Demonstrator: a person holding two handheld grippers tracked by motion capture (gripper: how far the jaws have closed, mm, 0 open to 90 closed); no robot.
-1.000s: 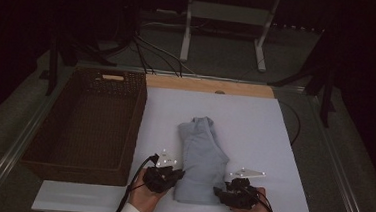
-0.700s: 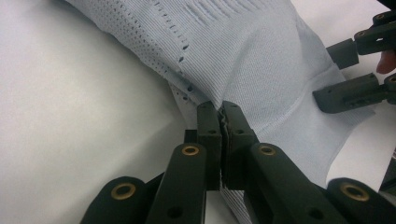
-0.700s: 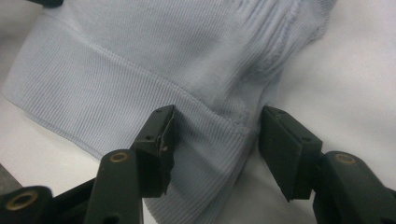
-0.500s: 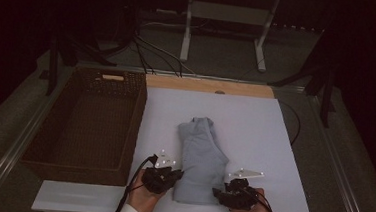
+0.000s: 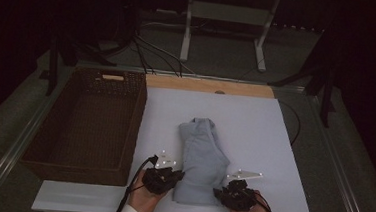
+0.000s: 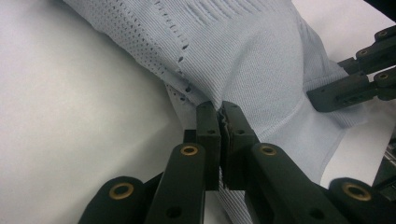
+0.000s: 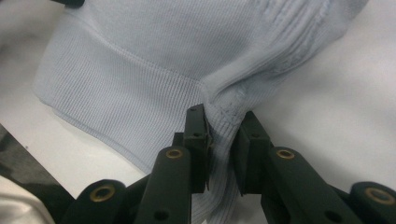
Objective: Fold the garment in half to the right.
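Sweater (image 5: 202, 159) hem corners pinched in left tool (image 6: 220, 122), right tool (image 7: 223, 128)

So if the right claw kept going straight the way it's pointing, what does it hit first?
The pale blue knit garment: the right claw already has its hem bunched between the jaws, which have just been closing.

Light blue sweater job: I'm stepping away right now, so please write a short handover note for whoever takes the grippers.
Left gripper: shut on the light blue sweater, pinching its near left edge.
Right gripper: fingers have just been closing around a bunched fold at the sweater's near right corner; they press on it.
Sweater: lies folded into a narrow strip on the white board, near end towards the person.
Wicker basket: left of the board, nothing visible in it.
Done: both near corners gripped.
Left: probably lift and fold again, or move it to the basket.
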